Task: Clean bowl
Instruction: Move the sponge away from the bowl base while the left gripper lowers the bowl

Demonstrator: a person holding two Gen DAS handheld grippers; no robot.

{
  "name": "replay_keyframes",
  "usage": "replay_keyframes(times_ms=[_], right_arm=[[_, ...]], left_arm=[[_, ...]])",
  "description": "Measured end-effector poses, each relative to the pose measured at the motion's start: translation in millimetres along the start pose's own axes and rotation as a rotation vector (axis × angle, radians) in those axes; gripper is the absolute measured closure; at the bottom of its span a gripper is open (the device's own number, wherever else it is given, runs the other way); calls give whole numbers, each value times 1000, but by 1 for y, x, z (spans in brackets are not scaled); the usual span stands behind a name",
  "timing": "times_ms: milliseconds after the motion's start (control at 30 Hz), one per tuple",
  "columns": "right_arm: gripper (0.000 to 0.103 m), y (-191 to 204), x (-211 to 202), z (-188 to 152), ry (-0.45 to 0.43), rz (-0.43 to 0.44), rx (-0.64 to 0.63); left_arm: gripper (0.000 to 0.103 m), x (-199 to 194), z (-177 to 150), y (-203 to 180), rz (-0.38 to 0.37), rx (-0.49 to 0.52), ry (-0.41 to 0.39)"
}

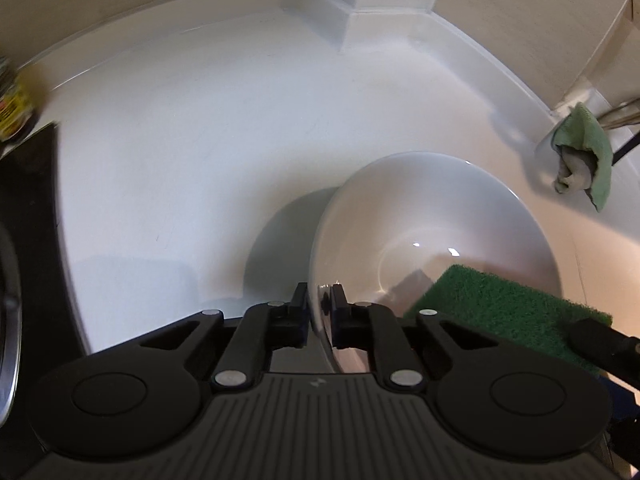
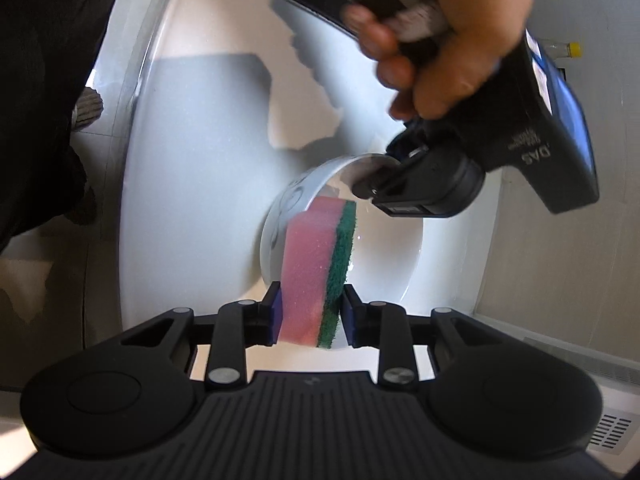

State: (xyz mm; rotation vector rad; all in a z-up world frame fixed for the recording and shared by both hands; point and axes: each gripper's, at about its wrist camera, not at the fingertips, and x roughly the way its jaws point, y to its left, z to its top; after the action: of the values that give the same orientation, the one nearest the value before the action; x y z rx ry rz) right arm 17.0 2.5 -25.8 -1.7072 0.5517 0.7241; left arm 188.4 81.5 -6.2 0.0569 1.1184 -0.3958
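White counter (image 1: pixel 200 140); rag (image 1: pixel 584 152) left-view only

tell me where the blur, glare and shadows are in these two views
Left wrist view: the yellow container at the left edge is smeared, small glints sit inside the white bowl, and the bowl throws a soft grey shadow to its left. Right wrist view: the hand is motion-blurred, its hard-edged shadow falls on the white counter; the sponge stays sharp.
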Motion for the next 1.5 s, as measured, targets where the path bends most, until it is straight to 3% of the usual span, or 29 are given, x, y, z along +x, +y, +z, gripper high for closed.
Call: replay_keyframes(times_ms=[167,233,300,467,667,767,900,1067,1233,1333,1500], right_arm=[[77,-2,4,-1,14,-2,28],[77,-4,10,-3,18,-2,34],[77,-6,15,-4,22,1,31],[77,-11,22,-4,20,2,11],[77,-21,23,-7,-4,18,68],[77,-39,9,-18,-53,65,242],[78,-82,-9,-45,-202,269,650],[78,-106,-18,-62,-310,290,780],[78,-130,-25,-95,-397,368,1014],[78,-144,-49,-127,-402,344,1190],[79,-142,-33,-189,-262,260,1560]], left_arm=[[68,-26,-22,10,-4,-99,-37],[67,-35,-35,10,-2,-120,-47],[68,-40,-45,8,-2,-132,-54],[85,-31,-39,11,-12,-97,-62],[90,-25,-29,7,6,-44,-62],[91,-25,-31,1,19,-20,-69],[94,-24,-28,-5,43,2,-70],[96,-23,-28,-4,45,-11,-81],[95,-21,-29,1,21,-27,-85],[94,-19,-29,0,25,-13,-84],[94,-15,-28,-5,34,62,-84]])
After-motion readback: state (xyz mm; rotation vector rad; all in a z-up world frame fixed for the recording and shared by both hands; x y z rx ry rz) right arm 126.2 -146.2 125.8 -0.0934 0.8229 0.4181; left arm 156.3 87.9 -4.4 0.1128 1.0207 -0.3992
